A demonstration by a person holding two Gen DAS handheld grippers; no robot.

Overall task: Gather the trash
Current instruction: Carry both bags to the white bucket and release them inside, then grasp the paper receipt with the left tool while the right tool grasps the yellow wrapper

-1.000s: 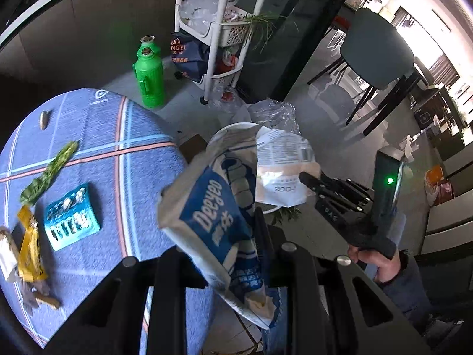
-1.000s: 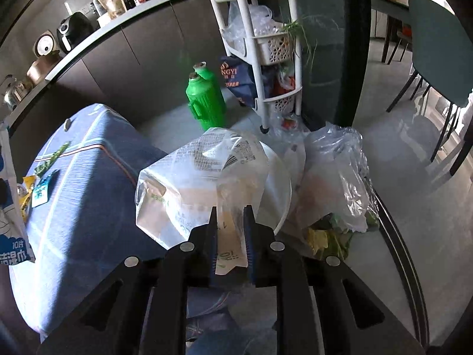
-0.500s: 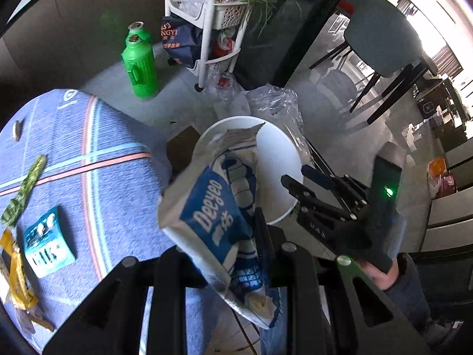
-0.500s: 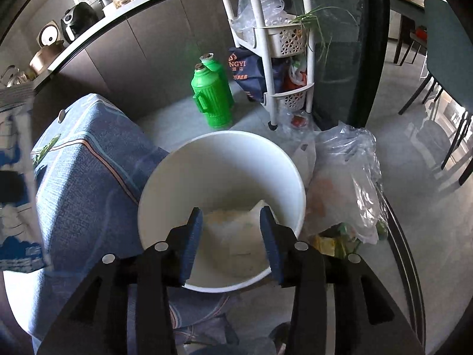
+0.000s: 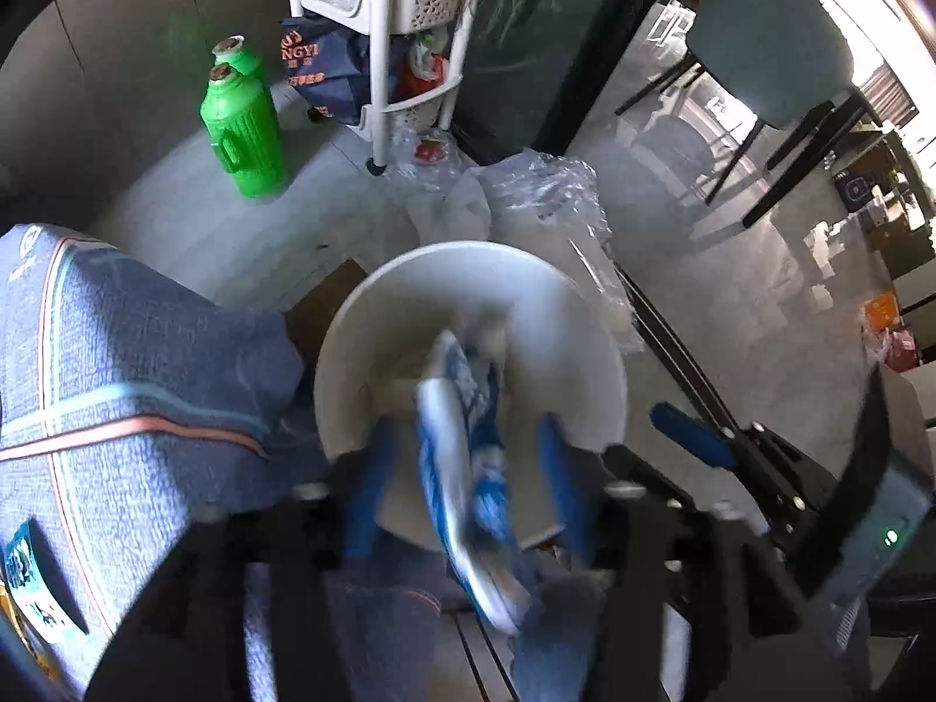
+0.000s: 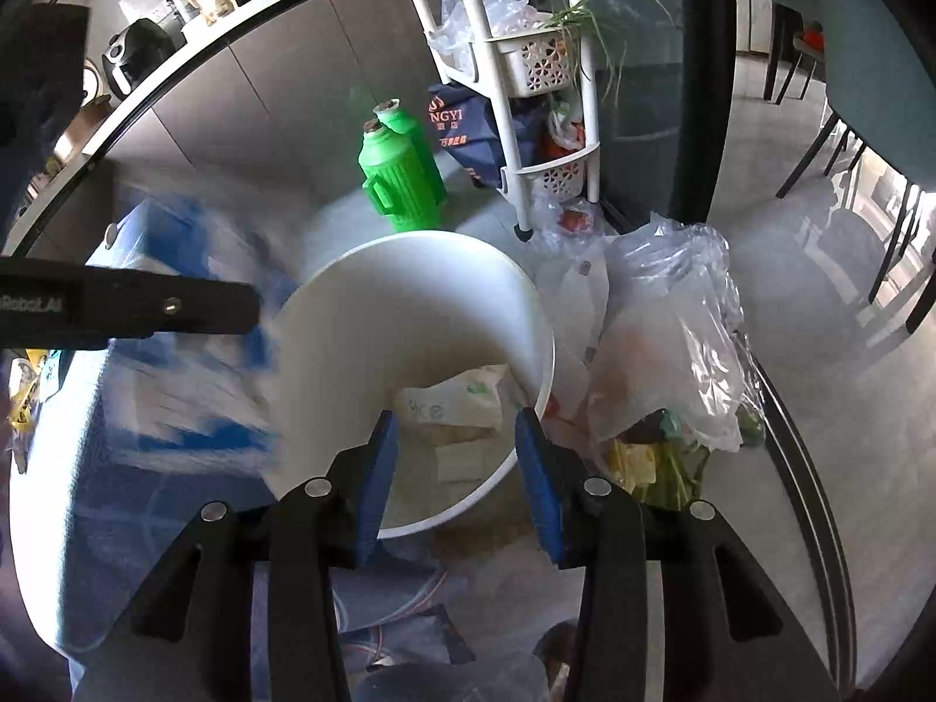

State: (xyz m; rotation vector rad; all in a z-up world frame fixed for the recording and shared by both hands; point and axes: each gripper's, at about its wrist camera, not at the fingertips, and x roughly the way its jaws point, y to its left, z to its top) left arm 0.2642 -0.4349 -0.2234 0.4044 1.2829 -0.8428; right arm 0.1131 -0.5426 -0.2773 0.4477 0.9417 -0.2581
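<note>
A white trash bucket [image 5: 591, 351] stands on the floor beside the blue-clothed table [image 5: 117, 362]; it also shows in the right wrist view [image 6: 409, 292]. My left gripper [image 5: 468, 439] is open over the bucket, and the blue-and-white snack bag [image 5: 462, 456] hangs blurred between its spread fingers, loose. The bag shows as a blue-white blur at the bucket's left in the right wrist view [image 6: 187, 386]. My right gripper [image 6: 456, 433] is open and empty above the bucket, where a clear plastic bag [image 6: 456, 409] lies at the bottom.
Two green jugs [image 5: 245, 128] and a white basket rack [image 5: 398, 11] stand behind the bucket. A clear bag of waste [image 6: 667, 362] lies on the floor at the bucket's right. More wrappers [image 5: 29, 579] lie on the table at the left. A chair [image 5: 772, 58] stands far right.
My left gripper moved over the bucket and opened, letting the snack bag go. My right gripper earlier let its clear bag drop into the bucket and stays open.
</note>
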